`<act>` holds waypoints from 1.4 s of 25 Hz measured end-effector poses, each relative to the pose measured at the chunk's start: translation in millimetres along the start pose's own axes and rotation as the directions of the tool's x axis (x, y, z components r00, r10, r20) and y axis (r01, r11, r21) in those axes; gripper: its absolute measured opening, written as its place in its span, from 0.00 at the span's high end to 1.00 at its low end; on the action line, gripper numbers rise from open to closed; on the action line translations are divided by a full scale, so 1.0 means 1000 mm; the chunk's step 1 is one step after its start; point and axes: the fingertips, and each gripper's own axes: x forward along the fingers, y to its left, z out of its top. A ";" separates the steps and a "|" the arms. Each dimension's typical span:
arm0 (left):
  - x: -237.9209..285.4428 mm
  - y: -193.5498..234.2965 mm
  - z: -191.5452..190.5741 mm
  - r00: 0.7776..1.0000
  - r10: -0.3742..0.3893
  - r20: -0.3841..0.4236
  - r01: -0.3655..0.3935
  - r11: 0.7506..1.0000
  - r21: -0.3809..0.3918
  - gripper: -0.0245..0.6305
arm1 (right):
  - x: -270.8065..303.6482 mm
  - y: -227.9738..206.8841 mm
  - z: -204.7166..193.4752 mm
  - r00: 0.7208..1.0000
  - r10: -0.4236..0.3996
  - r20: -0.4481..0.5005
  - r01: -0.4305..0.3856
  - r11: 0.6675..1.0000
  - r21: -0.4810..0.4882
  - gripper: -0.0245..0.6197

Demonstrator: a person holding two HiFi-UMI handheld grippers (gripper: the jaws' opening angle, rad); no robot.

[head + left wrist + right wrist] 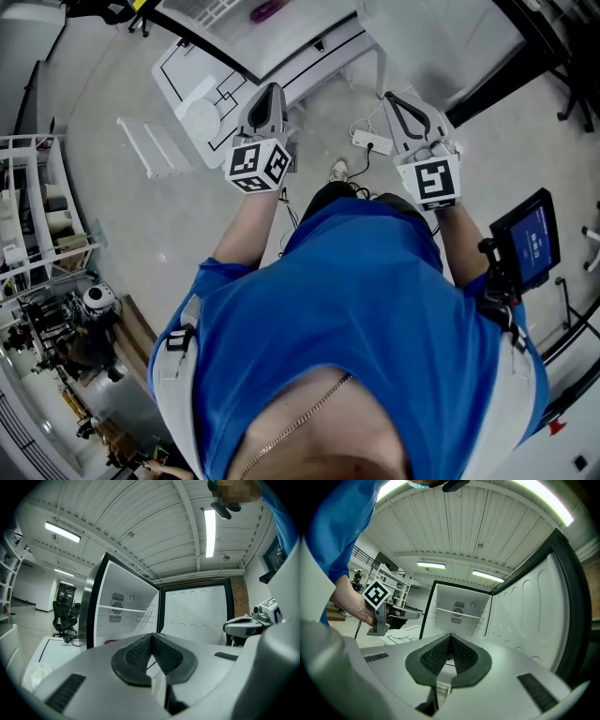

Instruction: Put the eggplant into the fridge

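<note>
In front of the open fridge, the left gripper and right gripper are both pressed together and empty, the eggplant lying inside.

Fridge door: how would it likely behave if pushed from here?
The fridge door stands wide open, so it would probably swing on its hinges rather than slide. Its moulded white inner face looks rigid, unlikely to flex.

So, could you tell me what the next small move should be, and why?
Probably move the right gripper toward the open door to push it shut: the eggplant seems to lie inside the fridge already, and this gripper and the left gripper are shut and empty.
</note>
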 end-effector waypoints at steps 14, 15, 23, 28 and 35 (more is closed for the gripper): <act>0.011 -0.024 -0.004 0.997 -0.066 0.027 0.066 0.998 0.011 0.95 | -0.016 -0.031 -0.014 0.996 -0.089 -0.017 0.089 0.996 -0.007 0.96; 0.012 -0.026 -0.005 0.997 -0.071 0.027 0.071 0.997 0.008 0.95 | -0.018 -0.033 -0.014 0.996 -0.093 -0.001 0.093 0.996 -0.010 0.96; 0.018 -0.044 -0.015 0.992 -0.129 0.008 0.129 0.992 -0.007 0.95 | -0.061 -0.066 -0.023 0.975 -0.222 0.003 0.222 0.975 0.013 0.96; 0.018 -0.061 -0.013 0.984 -0.178 0.000 0.178 0.984 -0.014 0.95 | -0.101 -0.103 -0.022 0.940 -0.340 -0.024 0.341 0.940 0.031 0.96; 0.026 -0.067 -0.020 0.979 -0.205 -0.010 0.205 0.979 -0.013 0.95 | -0.120 -0.144 -0.021 0.906 -0.422 -0.028 0.422 0.906 0.009 0.91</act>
